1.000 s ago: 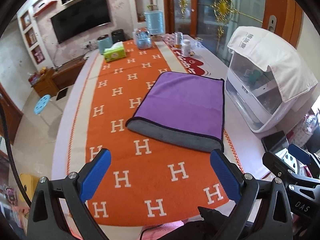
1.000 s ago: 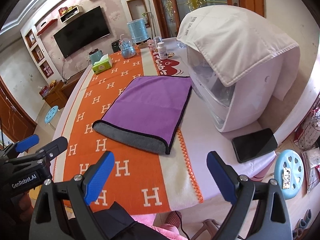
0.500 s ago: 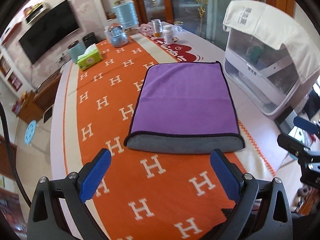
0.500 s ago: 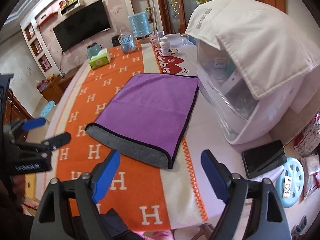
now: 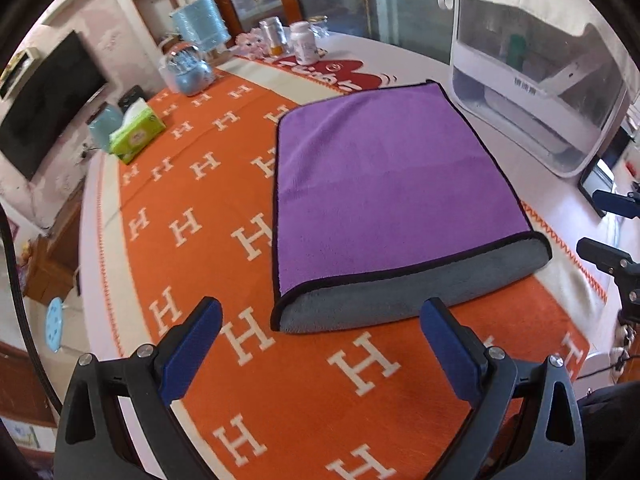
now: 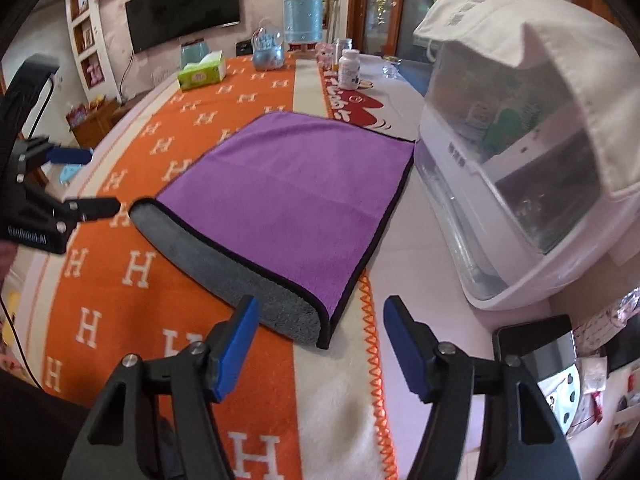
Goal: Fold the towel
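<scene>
A purple towel (image 5: 384, 184) with a grey underside and black trim lies folded on the orange H-patterned tablecloth (image 5: 208, 208); its rolled grey fold faces me. It also shows in the right wrist view (image 6: 296, 196). My left gripper (image 5: 320, 344) is open and empty, just short of the towel's near left corner. My right gripper (image 6: 320, 340) is open and empty, close above the towel's near right corner. The left gripper also shows at the left of the right wrist view (image 6: 86, 182), and the right gripper at the right edge of the left wrist view (image 5: 608, 228).
A white appliance (image 6: 520, 184) draped with a white cloth stands right beside the towel. A black phone (image 6: 536, 340) lies near the table's right edge. A green tissue box (image 5: 136, 132), a blue globe (image 5: 192, 76), jars and a white bottle (image 5: 304, 44) stand at the far end.
Both grippers have moved forward and down toward the towel's near fold. The right gripper's jaws stand narrower than before. The towel has not moved.
</scene>
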